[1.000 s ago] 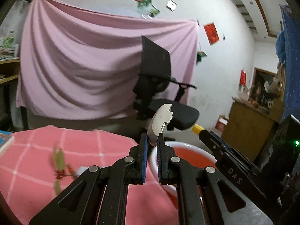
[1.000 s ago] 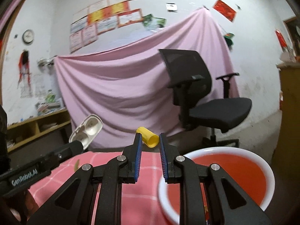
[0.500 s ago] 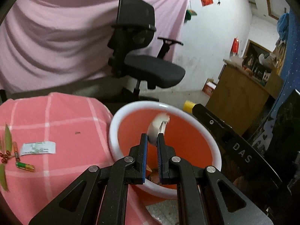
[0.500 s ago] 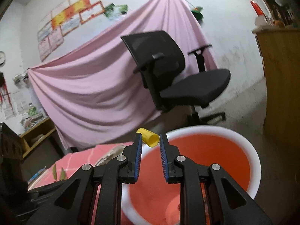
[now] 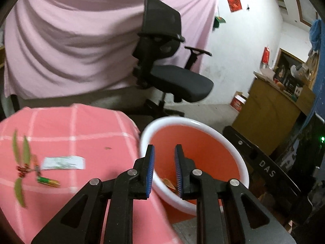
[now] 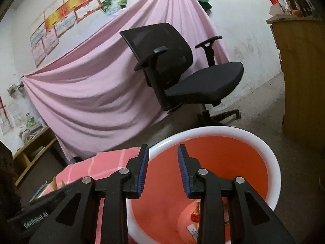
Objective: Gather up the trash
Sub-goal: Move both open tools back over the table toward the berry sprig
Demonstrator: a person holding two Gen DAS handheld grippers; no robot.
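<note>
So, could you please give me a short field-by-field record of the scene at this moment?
left gripper: jaws have just been opening, nothing between them, over the bin's near rim
right gripper: jaws have just been opening, nothing between them, over the bin
bin: orange inside, white rim, beside the table, some scraps at the bottom
table: pink checked cloth
left on table: paper slip, battery, leafy sprig
behind: office chair
</note>
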